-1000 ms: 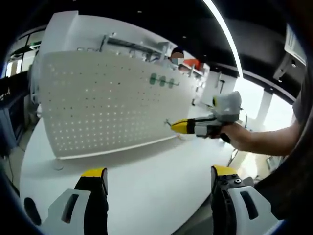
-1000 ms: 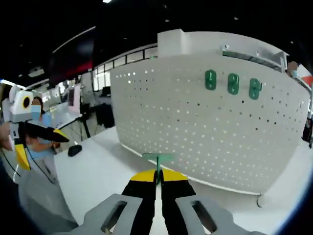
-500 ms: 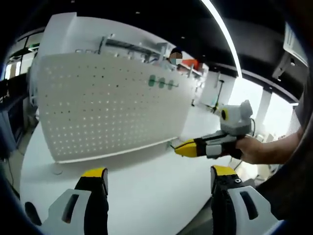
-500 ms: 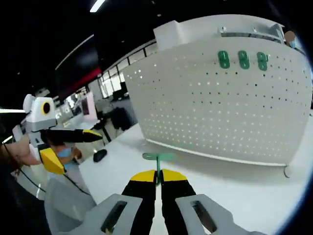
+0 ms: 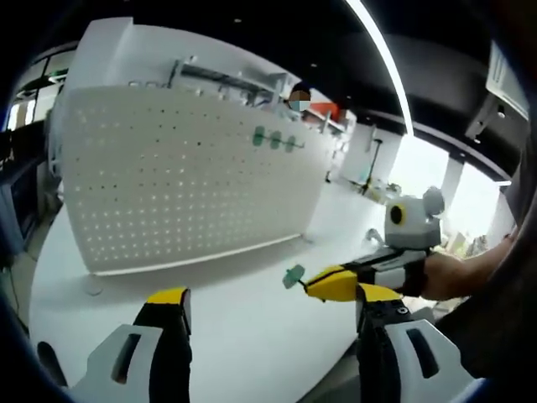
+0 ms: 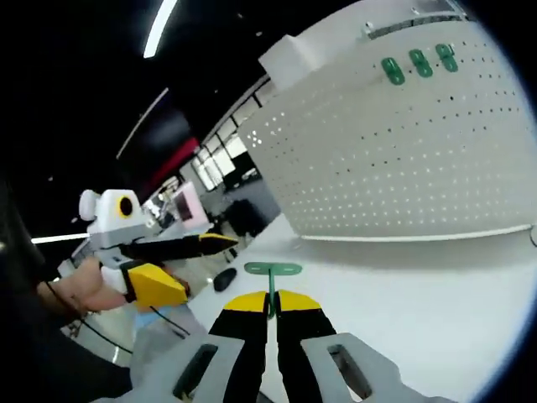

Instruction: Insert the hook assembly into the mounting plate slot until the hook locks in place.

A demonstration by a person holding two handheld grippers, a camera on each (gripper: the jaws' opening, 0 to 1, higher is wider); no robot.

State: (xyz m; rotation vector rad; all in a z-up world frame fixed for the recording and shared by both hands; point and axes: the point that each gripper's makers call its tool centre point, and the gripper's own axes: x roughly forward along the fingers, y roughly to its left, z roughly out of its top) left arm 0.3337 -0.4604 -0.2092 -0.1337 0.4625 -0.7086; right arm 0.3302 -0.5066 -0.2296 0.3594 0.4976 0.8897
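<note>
- Hook [image 6: 271, 277] is a small green piece, thin stem with a flat crossbar on top, looks like smooth plastic. It sticks straight out of the right gripper [image 6: 270, 304], with the jaws closed tight on the stem.
- In the left gripper view the same hook [image 5: 294, 275] shows at the yellow tip of the right gripper [image 5: 312, 285], out over the white surface [image 5: 243, 336] and well apart from the board.
- Board [image 5: 185, 176] is a big white pegboard standing upright on the surface, matte, with rows of small holes. Three green hooks [image 5: 274, 139] already sit high up in a row; they show in the right gripper view too [image 6: 418, 63].
- Key relation: in the right gripper view the board [image 6: 403, 159] is off to the upper right of the jaws, not dead ahead, so the hook's long axis points past it instead of at a hole. My guess is the right hand has to swing round to face the board square, then close the gap before any pushing in.
- Left gripper [image 5: 267, 315] has its jaws wide open with nothing in them, low over the surface. It also shows in the right gripper view [image 6: 180, 260], off to the left, far from the board.
- Right hand is the one doing the job; nothing is seated or locked yet, I'd say.
- A small dark object [image 6: 223, 278] lies on the surface beyond the hook; can't tell what it is.
</note>
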